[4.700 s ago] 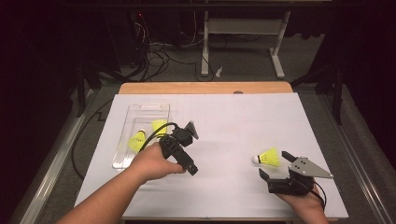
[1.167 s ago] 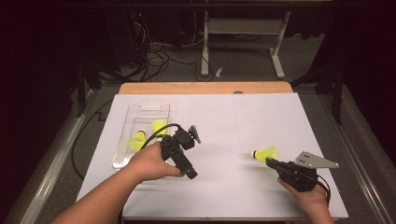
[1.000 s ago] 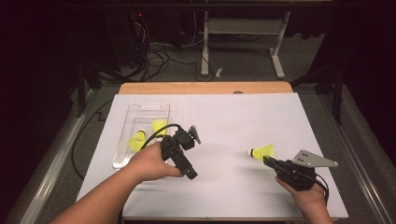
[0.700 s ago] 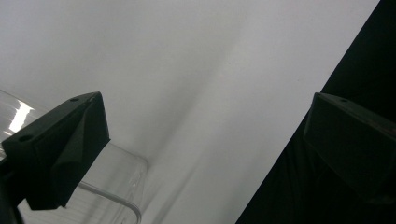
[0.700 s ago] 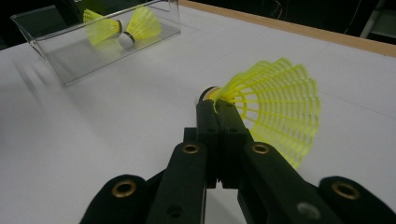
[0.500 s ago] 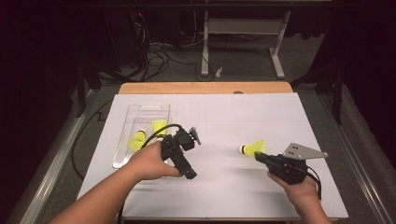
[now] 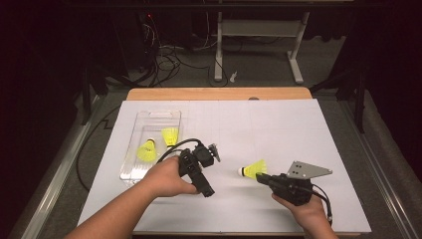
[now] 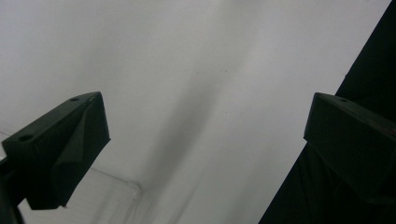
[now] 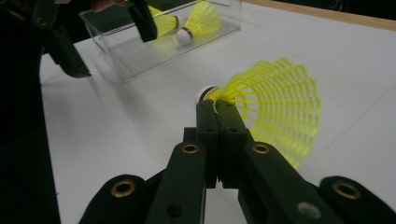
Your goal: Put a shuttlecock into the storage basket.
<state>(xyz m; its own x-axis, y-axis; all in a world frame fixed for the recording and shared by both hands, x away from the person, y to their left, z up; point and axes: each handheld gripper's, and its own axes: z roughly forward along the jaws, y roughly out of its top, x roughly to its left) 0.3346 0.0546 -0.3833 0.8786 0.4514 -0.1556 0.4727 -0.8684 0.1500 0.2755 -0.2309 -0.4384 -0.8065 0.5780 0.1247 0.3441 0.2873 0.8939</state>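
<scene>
The white table top [image 7: 278,124] is lit brightly and evenly from above, while the floor and the room around it are very dark, almost black at the left and right sides. Shadows on the table are short and soft. In the left gripper view the surface is a pale grey without detail, with a faint soft shadow band, and the black jaws are a little blurred. In the right gripper view the yellow shuttlecock [image 9: 273,105] is sharp and bright, while the far clear box [image 9: 140,46] and the near jaw parts are slightly soft.
</scene>
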